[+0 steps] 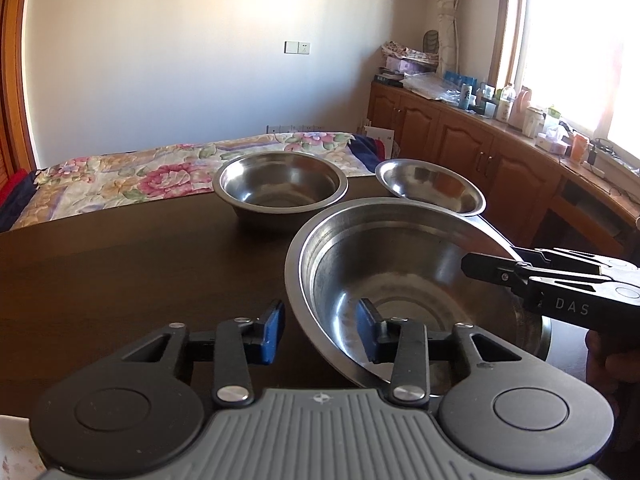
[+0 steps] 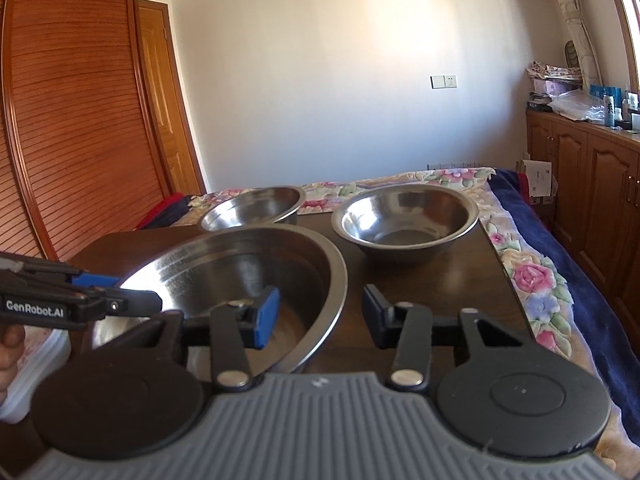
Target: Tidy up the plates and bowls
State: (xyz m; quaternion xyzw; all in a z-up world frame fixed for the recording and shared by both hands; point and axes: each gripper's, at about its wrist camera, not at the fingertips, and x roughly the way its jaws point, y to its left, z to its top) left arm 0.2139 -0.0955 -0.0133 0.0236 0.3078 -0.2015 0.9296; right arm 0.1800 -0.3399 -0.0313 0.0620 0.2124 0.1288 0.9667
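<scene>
Large stainless-steel bowl (image 1: 400, 280) sits tilted at the near edge of the dark wooden tabletop (image 1: 140, 272). Left gripper (image 1: 320, 332): jaws apart, straddling the bowl's near-left rim, one blue pad outside, the other inside the bowl. Right gripper (image 2: 316, 320): also spread, straddling the bowl's right rim, blue pad (image 2: 266, 316) inside, black finger outside. Can't tell if either pad touches metal.

Medium steel bowl (image 1: 280, 188) stands upright at the far edge of the tabletop; shallow steel bowl (image 1: 430, 190) just beside it, to its right in the left wrist view. Floral bedspread (image 1: 140, 176) lies beyond the tabletop.
</scene>
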